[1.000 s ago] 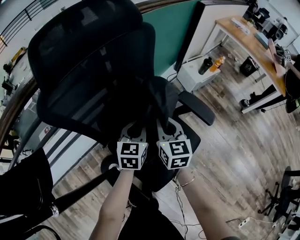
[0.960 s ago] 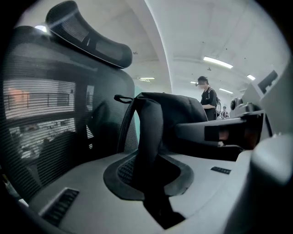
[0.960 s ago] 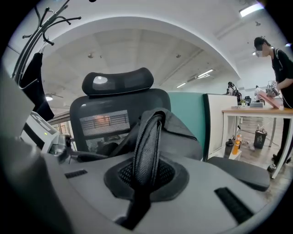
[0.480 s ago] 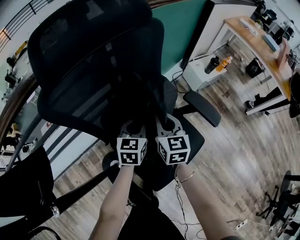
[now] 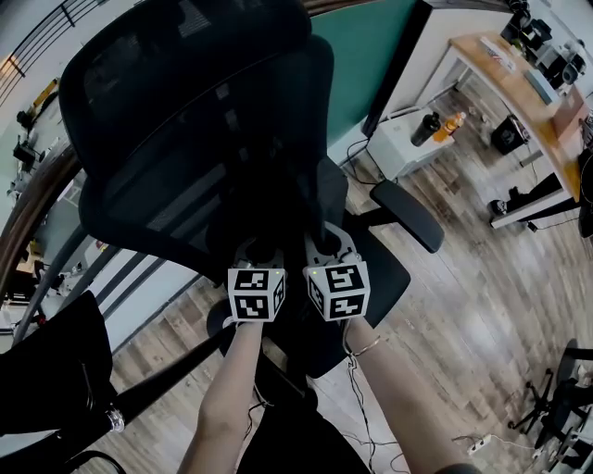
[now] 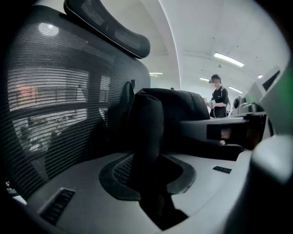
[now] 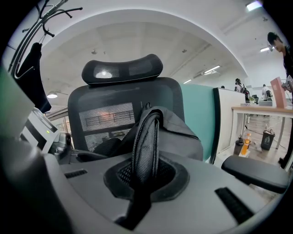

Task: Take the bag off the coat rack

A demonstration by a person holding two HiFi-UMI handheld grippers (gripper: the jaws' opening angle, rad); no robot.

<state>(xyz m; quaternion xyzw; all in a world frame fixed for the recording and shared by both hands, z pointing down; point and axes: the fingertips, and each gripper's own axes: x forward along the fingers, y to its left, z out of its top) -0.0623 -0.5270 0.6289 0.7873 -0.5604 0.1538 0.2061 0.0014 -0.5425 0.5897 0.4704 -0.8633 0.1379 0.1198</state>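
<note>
A black bag point(image 5: 310, 199) rests on the seat of a black mesh office chair point(image 5: 176, 120). Both grippers sit side by side at its top. My left gripper point(image 5: 262, 250) has a dark strap point(image 6: 146, 132) standing between its jaws. Those jaws are opening, and a dark gap shows beside the strap. My right gripper point(image 5: 329, 244) is shut on a ribbed black strap point(image 7: 145, 141) that runs up to the bag's body point(image 7: 181, 132). The coat rack point(image 7: 43, 13) rises at the upper left of the right gripper view, with a dark garment point(image 7: 31, 77) hanging from it.
The chair's armrest point(image 5: 408, 215) juts out to the right. A white cabinet point(image 5: 398, 153) with bottles stands beyond it, next to a wooden desk point(image 5: 523, 88). A teal partition point(image 5: 357, 56) stands behind the chair. A person point(image 6: 219, 98) stands far off.
Both grippers stay at the bag on the chair seat and have drifted slightly left in the head view. The bag has not visibly moved.
</note>
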